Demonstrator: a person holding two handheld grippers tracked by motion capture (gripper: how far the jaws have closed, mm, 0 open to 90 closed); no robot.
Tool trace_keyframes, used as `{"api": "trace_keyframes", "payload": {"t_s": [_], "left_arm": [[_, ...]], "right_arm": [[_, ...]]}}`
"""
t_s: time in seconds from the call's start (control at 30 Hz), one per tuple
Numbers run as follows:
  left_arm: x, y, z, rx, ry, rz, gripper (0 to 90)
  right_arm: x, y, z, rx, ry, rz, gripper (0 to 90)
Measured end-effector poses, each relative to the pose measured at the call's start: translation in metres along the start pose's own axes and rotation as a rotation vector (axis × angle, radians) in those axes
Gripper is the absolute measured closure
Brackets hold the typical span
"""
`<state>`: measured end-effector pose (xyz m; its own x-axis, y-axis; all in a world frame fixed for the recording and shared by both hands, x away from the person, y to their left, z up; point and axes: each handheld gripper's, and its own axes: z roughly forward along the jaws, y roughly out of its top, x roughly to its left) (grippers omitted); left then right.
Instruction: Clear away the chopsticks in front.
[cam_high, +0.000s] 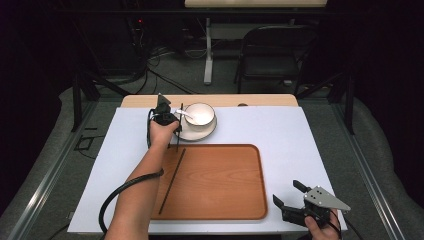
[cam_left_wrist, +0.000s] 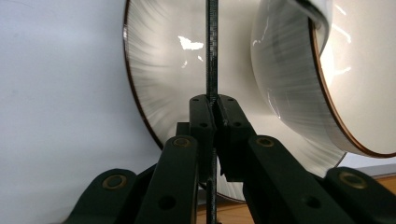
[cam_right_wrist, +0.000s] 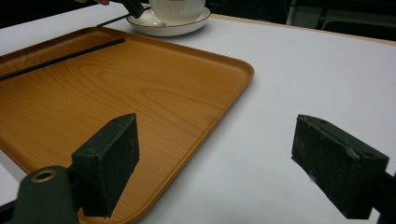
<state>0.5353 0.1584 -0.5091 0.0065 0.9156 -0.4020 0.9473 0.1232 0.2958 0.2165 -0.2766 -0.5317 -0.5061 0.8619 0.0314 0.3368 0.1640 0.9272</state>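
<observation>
White table (cam_high: 280, 130), left claw (cam_left_wrist: 213, 105) pinching thin black chopstick (cam_left_wrist: 211, 51) just beside plate (cam_left_wrist: 154, 60) and bowl (cam_left_wrist: 289, 70), right claw (cam_right_wrist: 224, 158) spread idle; risk: chopstick pivoting, slipping out.

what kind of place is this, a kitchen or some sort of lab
Most likely a lab or recording studio, not a kitchen. The white table stands among dark curtains, with loose cables on the floor and a folding chair behind it. The bowl and wooden tray look staged for practice.
</observation>
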Motion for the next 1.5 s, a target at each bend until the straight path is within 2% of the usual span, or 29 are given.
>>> {"api": "trace_keyframes", "payload": {"t_s": [0.3, 0.6, 0.77, 0.87, 0.9, 1.07, 1.13, 1.27, 1.4, 1.43, 1.47, 1.5], "left_arm": [[0.010, -0.004, -0.026, -0.030, -0.010, 0.003, 85.7], [0.025, -0.014, -0.052, -0.058, -0.021, 0.006, 85.7], [0.033, -0.023, -0.067, -0.056, -0.026, 0.031, 85.7], [0.036, -0.030, -0.075, -0.059, -0.034, 0.048, 85.7], [0.039, -0.035, -0.081, -0.057, -0.036, 0.066, 85.7], [0.044, -0.045, -0.092, -0.064, -0.046, 0.077, 85.8], [0.048, -0.055, -0.099, -0.055, -0.054, 0.093, 85.8], [0.050, -0.065, -0.104, -0.061, -0.061, 0.097, 85.7], [0.050, -0.080, -0.112, -0.056, -0.074, 0.121, 85.7], [0.049, -0.088, -0.116, -0.056, -0.077, 0.137, 85.7], [0.049, -0.088, -0.116, -0.056, -0.077, 0.137, 85.7], [0.048, -0.096, -0.118, -0.055, -0.084, 0.142, 85.8]], "right_arm": [[0.001, 0.000, 0.000, 0.001, 0.001, -0.001, 14.4], [0.000, 0.000, 0.001, 0.003, 0.001, -0.001, 14.4], [0.000, 0.001, 0.001, 0.003, 0.001, -0.004, 14.4], [0.001, 0.001, 0.002, 0.004, 0.000, -0.008, 14.4], [0.001, 0.001, 0.002, 0.004, 0.001, -0.007, 14.4], [0.001, 0.001, 0.003, 0.003, 0.001, -0.004, 14.4], [0.001, 0.001, 0.003, 0.004, 0.000, -0.005, 14.4], [0.001, 0.001, 0.002, 0.006, 0.000, -0.001, 14.4], [0.001, 0.001, 0.003, 0.007, 0.000, -0.003, 14.4], [0.001, 0.001, 0.003, 0.006, -0.002, -0.005, 14.4], [0.001, 0.001, 0.003, 0.006, -0.002, -0.005, 14.4], [0.001, 0.001, 0.003, 0.005, -0.003, -0.002, 14.4]]}}
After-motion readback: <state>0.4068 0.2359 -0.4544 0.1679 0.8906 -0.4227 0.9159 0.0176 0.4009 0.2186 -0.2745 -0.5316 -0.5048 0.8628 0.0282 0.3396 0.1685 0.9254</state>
